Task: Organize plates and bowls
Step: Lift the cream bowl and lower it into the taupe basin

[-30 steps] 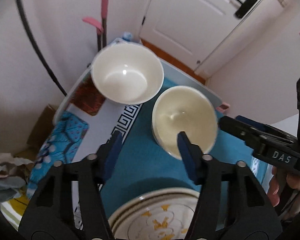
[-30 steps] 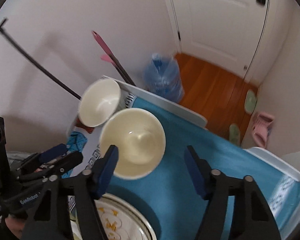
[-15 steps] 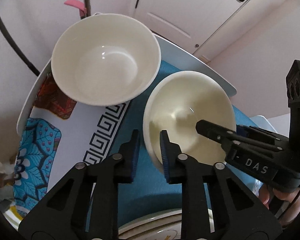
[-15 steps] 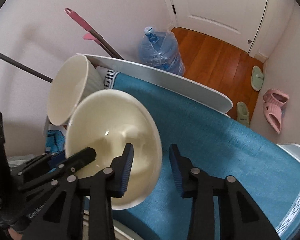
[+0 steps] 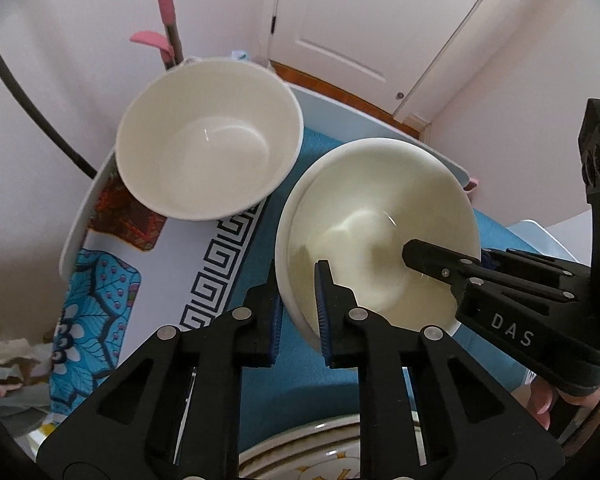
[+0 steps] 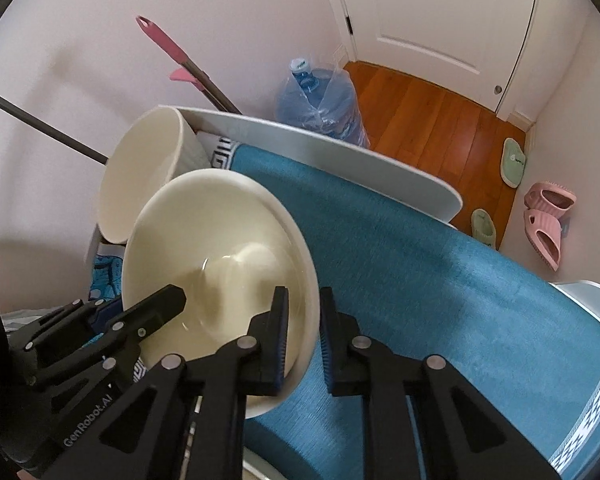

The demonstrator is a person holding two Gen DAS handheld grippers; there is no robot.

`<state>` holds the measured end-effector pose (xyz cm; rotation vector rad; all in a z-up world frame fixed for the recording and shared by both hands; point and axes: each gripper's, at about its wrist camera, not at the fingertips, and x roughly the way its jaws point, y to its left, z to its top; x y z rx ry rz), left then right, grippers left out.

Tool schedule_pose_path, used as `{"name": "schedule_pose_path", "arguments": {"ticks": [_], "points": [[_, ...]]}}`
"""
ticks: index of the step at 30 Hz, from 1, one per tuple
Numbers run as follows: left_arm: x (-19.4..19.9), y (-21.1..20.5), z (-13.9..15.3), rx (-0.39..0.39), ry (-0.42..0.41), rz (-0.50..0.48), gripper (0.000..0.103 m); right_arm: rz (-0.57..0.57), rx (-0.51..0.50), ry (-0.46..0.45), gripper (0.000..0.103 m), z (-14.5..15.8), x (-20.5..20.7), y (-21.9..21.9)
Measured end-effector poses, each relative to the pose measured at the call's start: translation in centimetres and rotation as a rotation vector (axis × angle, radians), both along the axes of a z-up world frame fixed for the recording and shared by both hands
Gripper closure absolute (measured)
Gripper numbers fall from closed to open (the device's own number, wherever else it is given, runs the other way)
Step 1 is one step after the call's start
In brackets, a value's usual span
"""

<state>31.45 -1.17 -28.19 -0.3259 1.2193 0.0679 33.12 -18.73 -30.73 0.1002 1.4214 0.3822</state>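
Two claws are being clamped on one shallow bowl (image 5: 376, 240): left claw (image 5: 298, 308) and right claw (image 6: 304, 336) on opposite rims, likely for a level lift toward the deep bowl (image 5: 208, 140).

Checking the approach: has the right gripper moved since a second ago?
Yes. The right gripper came down toward the blue cloth, closing onto the cream bowl's rim.

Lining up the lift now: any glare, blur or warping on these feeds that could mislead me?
Left wrist: small glints inside the deep white bowl and cream bowl, slight blur at the cream bowl's centre. Right wrist: sharp near the tongs, fisheye bending the table edge; dark vignette in the corners of both.
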Motion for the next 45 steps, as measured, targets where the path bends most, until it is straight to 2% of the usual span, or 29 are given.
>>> {"name": "schedule_pose_path", "arguments": {"ticks": [5, 14, 20, 25, 31, 38, 45], "points": [[-1.5, -0.7, 3.3, 0.01, -0.055, -0.003, 0.09, -0.013, 0.016, -0.042, 0.089, 2.9, -1.2, -0.5], [-6.1, -4.0, 11.0, 0.024, -0.184, -0.056, 0.09, -0.056, 0.055, -0.154, 0.09, 10.4, -5.8, -3.9], [-9.8, -9.4, 14.2, 0.01, -0.244, -0.138, 0.09, -0.114, 0.044, -0.235, 0.09, 14.9, -11.1, -8.6], [-12.5, -14.7, 15.5, -0.017, -0.26, -0.217, 0.09, -0.183, 0.015, -0.253, 0.09, 16.8, -15.8, -13.1], [-15.3, -21.2, 14.2, -0.056, -0.22, -0.308, 0.09, -0.277, -0.033, -0.232, 0.09, 16.8, -20.6, -18.4], [-17.2, -27.1, 9.7, -0.073, -0.108, -0.397, 0.09, -0.352, -0.075, -0.143, 0.09, 12.6, -25.5, -23.8], [-17.1, -28.9, 6.1, -0.052, -0.031, -0.412, 0.09, -0.381, -0.077, -0.065, 0.09, 8.4, -27.5, -26.2]]}}
